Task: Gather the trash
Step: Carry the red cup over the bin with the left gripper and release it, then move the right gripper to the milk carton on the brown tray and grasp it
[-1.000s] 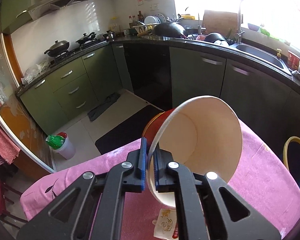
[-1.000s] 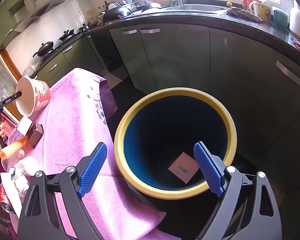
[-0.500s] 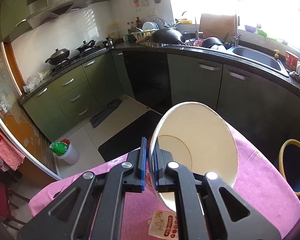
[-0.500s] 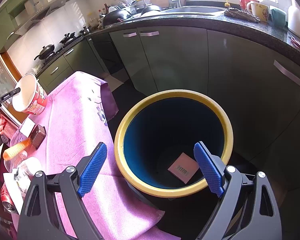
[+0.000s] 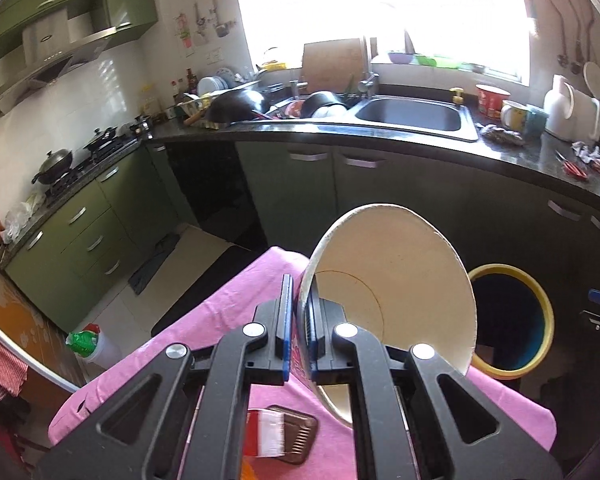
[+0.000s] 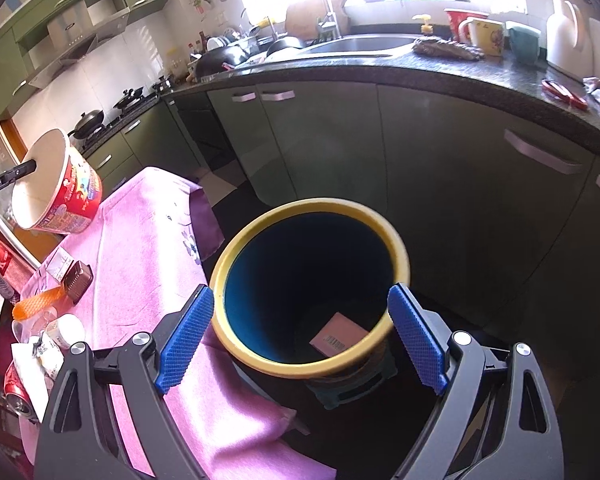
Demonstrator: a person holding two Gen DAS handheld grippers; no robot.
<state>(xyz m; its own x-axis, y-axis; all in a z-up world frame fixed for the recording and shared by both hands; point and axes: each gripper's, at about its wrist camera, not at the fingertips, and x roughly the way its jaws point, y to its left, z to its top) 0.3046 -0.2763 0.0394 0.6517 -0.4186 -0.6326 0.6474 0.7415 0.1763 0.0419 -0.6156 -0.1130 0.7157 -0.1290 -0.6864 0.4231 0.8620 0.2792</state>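
1. Over the last second you have lifted the noodle cup (image 5: 392, 292) clear of the pink-covered surface (image 5: 204, 328) and swung your view toward the bin (image 5: 512, 320); it now shows far more fully at the right of the left wrist view.
2. That reads as the carry stage: the cup is picked up but not yet dropped, and the bin lies well apart from it, past the cloth's edge.
3. Your left tongs (image 5: 299, 336) are clenched on the cup's rim, 1 pad outside the wall and 1 inside, with the cup tipped on its side, its mouth toward the camera.
4. Your right tongs (image 6: 300, 336) are released and grasp nothing, hovering over the bin's yellow rim, which sits between the 2 pads.
5. A small pink carton (image 6: 340, 336) already lies at the bottom of the bin.
6. More litter waits on the surface: a brown tray (image 6: 78, 282), an orange wrapper (image 6: 36, 304) and a red can (image 6: 14, 392).
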